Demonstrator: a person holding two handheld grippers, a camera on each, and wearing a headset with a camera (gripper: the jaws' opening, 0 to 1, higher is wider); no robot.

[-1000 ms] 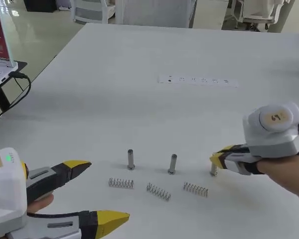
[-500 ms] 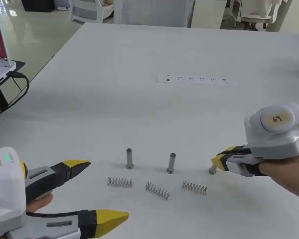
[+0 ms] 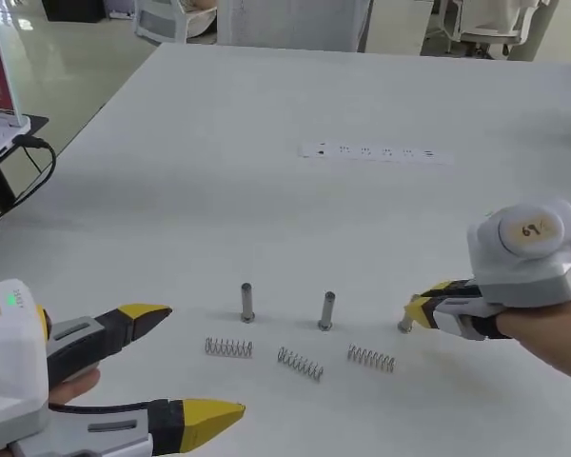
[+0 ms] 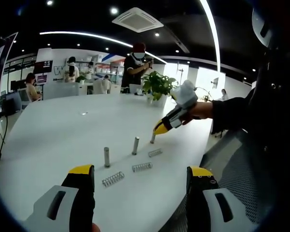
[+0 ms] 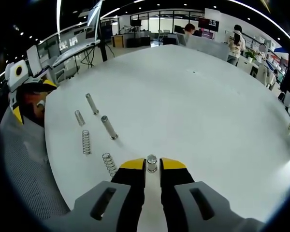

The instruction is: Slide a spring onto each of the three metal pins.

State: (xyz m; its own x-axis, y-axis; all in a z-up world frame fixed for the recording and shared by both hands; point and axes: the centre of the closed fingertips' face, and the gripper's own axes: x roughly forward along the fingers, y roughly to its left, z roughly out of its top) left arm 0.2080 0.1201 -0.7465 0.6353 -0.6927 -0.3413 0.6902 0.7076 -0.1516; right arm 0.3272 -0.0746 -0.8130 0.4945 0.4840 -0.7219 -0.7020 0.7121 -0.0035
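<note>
While right gripper [image 3: 412,312] jaws pinch the end pin [image 5: 152,162], left gripper [image 3: 202,362] jaws stand spread.
Springs [image 3: 300,363] look light, squashy; hold mid-coil, gently.

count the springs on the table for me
3, lying in a row on the table: the left spring by the left pin, the middle spring by the middle pin, the right spring by the right pin. None seems hidden.

Three springs [image 3: 300,364] lie in a row before three pins [image 3: 327,311] on the table [image 3: 266,190].
</note>
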